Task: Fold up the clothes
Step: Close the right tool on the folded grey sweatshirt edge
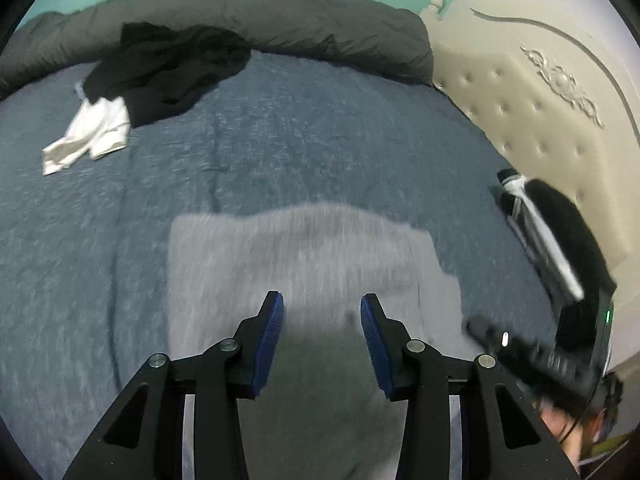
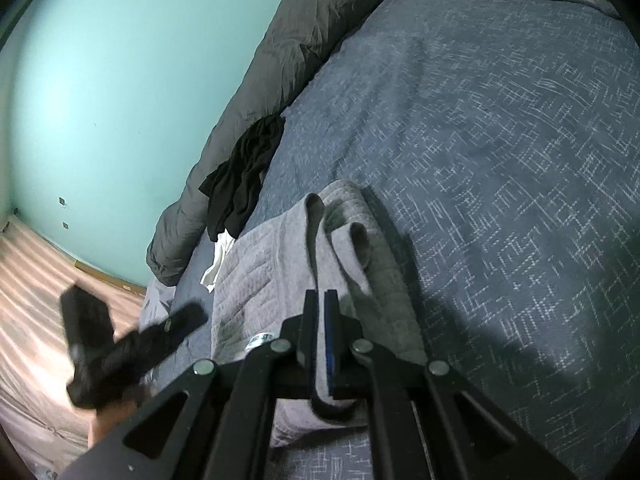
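— What's the cloth like under your grippers?

— Your grey garment (image 2: 280, 264) is soft and ribbed, lying on the blue woven bedspread (image 2: 500, 160). Your right gripper (image 2: 320, 300) is clamped on a raised fold of it.

— And your left?

— Your left gripper (image 1: 322, 312) hangs over it, jaws apart, nothing between them.

— Anything nearby?

— A crumpled black garment (image 1: 172, 68) and a white one (image 1: 88, 136) by the grey duvet (image 1: 260, 16); the tufted headboard (image 1: 532, 112) on the right. The grey cloth is motion-blurred in your left view.

Grey garment (image 1: 304, 248), black clothes (image 1: 172, 68), blue crosshatched bedspread (image 1: 320, 132).
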`<move>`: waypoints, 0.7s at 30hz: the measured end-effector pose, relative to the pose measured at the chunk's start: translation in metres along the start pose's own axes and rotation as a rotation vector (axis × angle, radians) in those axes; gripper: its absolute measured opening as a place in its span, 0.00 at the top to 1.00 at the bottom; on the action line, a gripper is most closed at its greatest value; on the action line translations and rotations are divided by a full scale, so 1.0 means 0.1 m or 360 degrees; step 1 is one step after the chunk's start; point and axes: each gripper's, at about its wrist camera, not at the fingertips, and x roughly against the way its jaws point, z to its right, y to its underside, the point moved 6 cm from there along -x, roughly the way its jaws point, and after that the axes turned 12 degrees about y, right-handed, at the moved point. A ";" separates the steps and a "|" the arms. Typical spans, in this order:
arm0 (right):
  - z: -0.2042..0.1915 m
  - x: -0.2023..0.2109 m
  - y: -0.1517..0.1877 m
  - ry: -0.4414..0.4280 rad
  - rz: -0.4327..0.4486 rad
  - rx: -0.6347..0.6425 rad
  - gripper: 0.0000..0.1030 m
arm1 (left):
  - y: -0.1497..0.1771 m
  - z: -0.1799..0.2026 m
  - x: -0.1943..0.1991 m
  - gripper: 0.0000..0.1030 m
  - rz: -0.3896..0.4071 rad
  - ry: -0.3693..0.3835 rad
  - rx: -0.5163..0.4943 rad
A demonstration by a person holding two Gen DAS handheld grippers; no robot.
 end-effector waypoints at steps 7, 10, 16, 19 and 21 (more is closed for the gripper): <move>0.04 -0.02 -0.05 0.0004 -0.0006 -0.0013 0.97 | -0.09 -0.24 -0.57 0.57 -0.0139 -0.0023 0.0146; 0.08 -0.02 -0.08 0.0008 -0.0004 -0.0027 0.97 | -0.03 -0.24 -0.73 0.57 -0.0181 -0.0071 0.0137; 0.16 0.02 -0.12 0.0014 0.0016 -0.0077 0.97 | -0.17 0.16 -0.54 0.57 -0.0122 -0.0050 0.0023; 0.20 0.03 -0.13 0.0021 0.0021 -0.0100 0.97 | -0.17 0.47 -0.62 0.57 -0.0159 -0.0004 -0.0068; 0.23 0.05 -0.14 0.0028 0.0026 -0.0109 0.97 | -0.17 0.61 -0.72 0.57 -0.0186 0.0025 -0.0093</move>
